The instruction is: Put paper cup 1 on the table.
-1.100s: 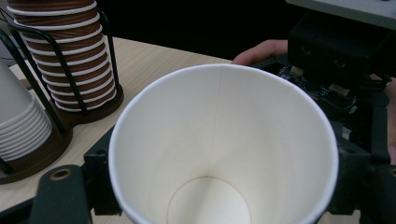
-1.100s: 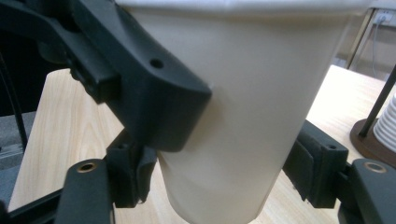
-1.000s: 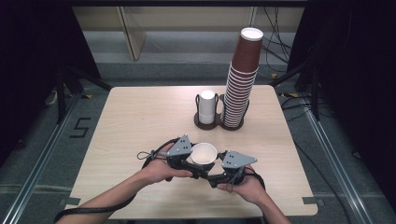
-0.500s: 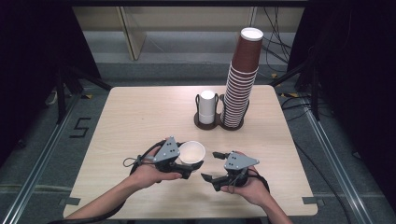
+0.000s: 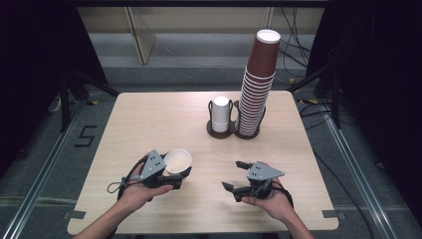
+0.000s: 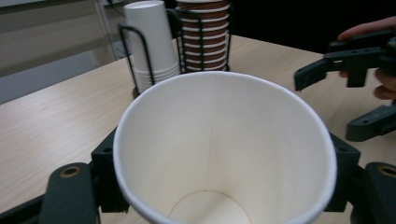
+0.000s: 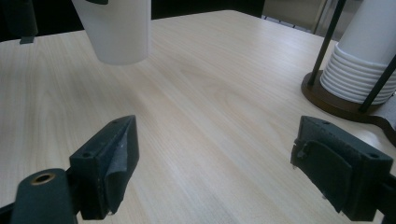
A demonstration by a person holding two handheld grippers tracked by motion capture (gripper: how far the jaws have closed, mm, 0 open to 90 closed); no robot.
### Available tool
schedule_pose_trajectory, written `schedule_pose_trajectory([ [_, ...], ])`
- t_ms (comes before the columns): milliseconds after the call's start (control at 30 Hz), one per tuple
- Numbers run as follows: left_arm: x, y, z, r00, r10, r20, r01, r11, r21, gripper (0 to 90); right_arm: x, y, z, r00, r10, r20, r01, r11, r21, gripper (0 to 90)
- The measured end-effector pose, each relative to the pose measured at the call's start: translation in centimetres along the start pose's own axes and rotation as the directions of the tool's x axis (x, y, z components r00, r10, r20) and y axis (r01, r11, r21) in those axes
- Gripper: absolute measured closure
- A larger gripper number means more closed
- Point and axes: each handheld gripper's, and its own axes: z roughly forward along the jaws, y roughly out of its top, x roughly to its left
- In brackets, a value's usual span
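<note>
Left gripper [image 5: 175, 175] clamped a white paper cup [image 5: 177, 161], mouth up, held just off the wooden table [image 5: 149, 119] at its near-left. Right gripper [image 5: 235, 175] was empty with jaws spread wide, near-right, well apart from the cup. Rack [image 5: 220, 130] with white cups [image 5: 221, 112] and brown cup stack [image 5: 258, 79] stood at the far middle.

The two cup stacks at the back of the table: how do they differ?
The brown cup stack towers high, its top cup far above the holder; the white cup stack is short, barely topping its wire holder. The brown stack has dark walls with white rims; the white stack is plain white throughout. Both stand upright, side by side in a dark-based holder.
</note>
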Motion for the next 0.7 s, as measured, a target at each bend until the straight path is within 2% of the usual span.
schedule_pose_trajectory([
  [67,0.6,-0.5,-0.4,0.9992,-0.013,-0.037,0.014,0.9999,0.009,24.8,0.0,0.0,0.0,1.0000,0.003,0.003,-0.003,1.000,0.002,14.9],
  [100,0.4,-0.8,-0.5,0.9975,-0.070,-0.006,0.070,0.9974,0.017,24.8,-0.1,0.0,0.1,0.9997,-0.024,0.008,0.024,1.000,-0.005,15.0],
  [133,1.1,-1.0,-0.9,0.9970,-0.022,-0.075,0.024,0.9995,0.020,24.7,-0.1,0.0,0.0,0.9998,-0.019,0.008,0.019,1.000,-0.001,14.9],
  [167,1.3,-1.3,-1.0,0.9964,-0.038,-0.076,0.039,0.9991,0.015,24.7,-0.1,0.0,0.1,0.9996,-0.025,0.009,0.025,1.000,-0.008,14.9],
  [233,1.8,-1.7,-1.5,0.9902,-0.045,-0.132,0.049,0.9985,0.026,24.7,0.0,0.0,0.0,0.9999,0.006,0.009,-0.006,1.000,-0.001,15.0],
  [267,2.0,-2.0,-1.6,0.9903,-0.061,-0.125,0.065,0.9975,0.027,24.7,0.1,0.0,0.0,0.9997,0.020,0.011,-0.020,1.000,0.002,15.0],
  [300,2.3,-2.2,-1.9,0.9849,-0.062,-0.162,0.067,0.9973,0.030,24.7,0.1,0.0,0.0,0.9997,0.024,0.010,-0.024,1.000,0.006,15.0],
  [400,3.0,-3.0,-2.1,0.9753,-0.073,-0.208,0.083,0.9957,0.040,24.6,-0.1,-0.1,0.1,0.9998,0.016,0.012,-0.016,1.000,-0.002,15.0],
  [467,3.5,-3.4,-2.2,0.9688,-0.085,-0.233,0.098,0.9941,0.046,24.6,-0.2,-0.2,0.2,0.9998,0.012,0.017,-0.012,1.000,-0.007,15.0],
  [500,3.7,-3.6,-2.1,0.9656,-0.089,-0.244,0.103,0.9936,0.046,24.5,-0.1,-0.2,0.1,0.9995,0.028,0.014,-0.028,1.000,0.008,15.0],
  [567,4.2,-3.9,-2.1,0.9580,-0.094,-0.271,0.110,0.9928,0.046,24.5,-0.3,-0.2,0.2,0.9996,0.016,0.023,-0.016,1.000,-0.003,15.0],
  [633,4.6,-4.1,-2.1,0.9481,-0.103,-0.301,0.125,0.9908,0.053,24.4,-0.4,-0.3,0.1,0.9994,0.014,0.032,-0.014,1.000,-0.003,15.0],
  [667,4.9,-4.2,-2.0,0.9460,-0.110,-0.305,0.129,0.9907,0.042,24.4,-0.4,-0.3,0.0,0.9993,0.022,0.031,-0.022,1.000,-0.005,15.0],
  [700,5.0,-4.3,-2.0,0.9398,-0.117,-0.321,0.138,0.9894,0.044,24.4,-0.4,-0.4,0.1,0.9992,0.037,0.012,-0.037,0.999,-0.012,15.0],
])
